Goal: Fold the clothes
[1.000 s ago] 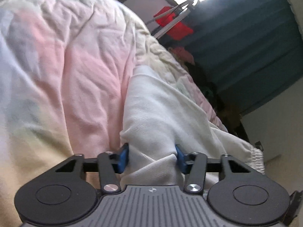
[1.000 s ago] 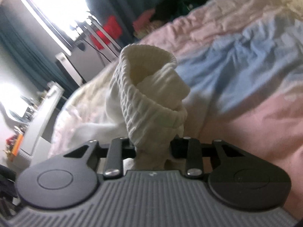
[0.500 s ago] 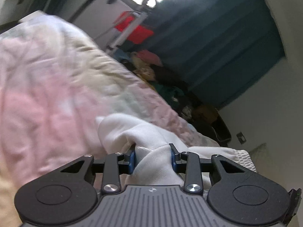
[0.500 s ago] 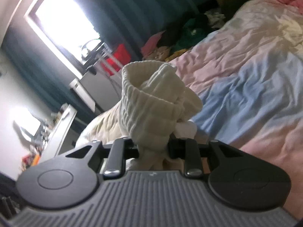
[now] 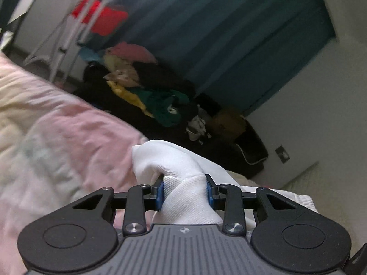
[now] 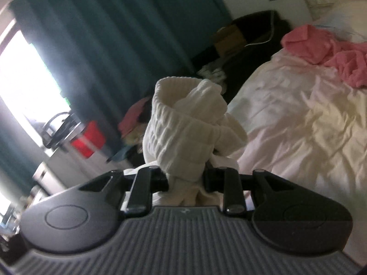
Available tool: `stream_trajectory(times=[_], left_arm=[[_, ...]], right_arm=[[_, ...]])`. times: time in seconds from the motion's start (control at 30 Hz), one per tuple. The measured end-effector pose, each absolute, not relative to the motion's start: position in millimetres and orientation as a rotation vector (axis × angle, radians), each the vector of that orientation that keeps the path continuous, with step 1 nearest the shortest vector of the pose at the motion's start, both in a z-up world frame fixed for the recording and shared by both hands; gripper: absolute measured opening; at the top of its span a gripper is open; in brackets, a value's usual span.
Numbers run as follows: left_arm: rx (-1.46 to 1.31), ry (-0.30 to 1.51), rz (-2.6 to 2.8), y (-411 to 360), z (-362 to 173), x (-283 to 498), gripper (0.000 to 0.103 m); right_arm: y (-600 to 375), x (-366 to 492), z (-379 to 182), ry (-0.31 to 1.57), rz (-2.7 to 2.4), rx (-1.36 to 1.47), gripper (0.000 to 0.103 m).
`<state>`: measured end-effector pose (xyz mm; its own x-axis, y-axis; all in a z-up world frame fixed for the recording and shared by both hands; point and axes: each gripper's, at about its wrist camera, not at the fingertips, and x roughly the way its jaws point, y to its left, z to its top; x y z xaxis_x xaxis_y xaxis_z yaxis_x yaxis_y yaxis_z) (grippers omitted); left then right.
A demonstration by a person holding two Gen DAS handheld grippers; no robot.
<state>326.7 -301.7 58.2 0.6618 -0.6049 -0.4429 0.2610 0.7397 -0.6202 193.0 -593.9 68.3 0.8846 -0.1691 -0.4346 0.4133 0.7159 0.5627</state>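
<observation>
A white garment (image 5: pixel 183 197) hangs bunched between 2 handheld claws above a bed (image 5: pixel 64 137) spread with a pink and cream quilt. The left claw (image 5: pixel 185 191) is nearly closed, its blue-padded fingers (image 5: pixel 160 191) pinching a twisted fold of smooth knit cloth, with more of the cloth trailing down to the right of the claw towards the edge of the bed. In the right wrist view, the right claw (image 6: pixel 186 180) is likewise nearly closed, clamping a thick wad of the garment (image 6: pixel 183 137) just below its ribbed cuff (image 6: pixel 165 123), which stands up above the fingers like an open collar.

The cloth looks light, soft and limp; it would likely sag and twist wherever it is unsupported, and a gathered wad can slip out of a pinch layer by layer. A firmer hold would probably come at a hem, seam or the ribbed cuff, where the knit is thicker, with the 2 grips spread well apart so the fabric hangs flat instead of roping.

Beyond the bed, a heap of clothes (image 5: pixel 160 98) lies in front of a dark teal curtain (image 5: pixel 229 34). On the bed, far from the right claw, lies a pink garment (image 6: pixel 328 52).
</observation>
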Motion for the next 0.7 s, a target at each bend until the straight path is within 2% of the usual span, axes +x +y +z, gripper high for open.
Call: stream_trajectory(times=[0.1,0.23,0.37,0.47,0.5,0.7], left_arm=[[-0.518,0.732,-0.529,-323.4,14.2,348.2,0.036],[-0.476,0.806,-0.537,-324.6,-60.5,353.3,0.036],[-0.317,0.744,-0.604,-318.2,-88.5,326.4,0.040],[-0.230,0.729,-0.593,-318.7,-102.8,316.2,0.049],[-0.205,0.723,-0.583,-320.3,-104.6,314.2,0.054],[-0.049,0.730,-0.533,-318.7,-71.2,280.9,0.064]], right_arm=[[-611.8,202.7,29.6,0.348,-0.368,0.711,0.029],[-608.9,196.2,-55.1,0.361,-0.401,0.678,0.029],[-600.4,164.0,-118.4,0.358,-0.435,0.788,0.032],[-597.4,146.6,-151.3,0.359,-0.443,0.841,0.038],[-598.4,144.3,-154.2,0.359,-0.447,0.870,0.040],[-600.2,135.1,-127.4,0.494,-0.495,0.947,0.042]])
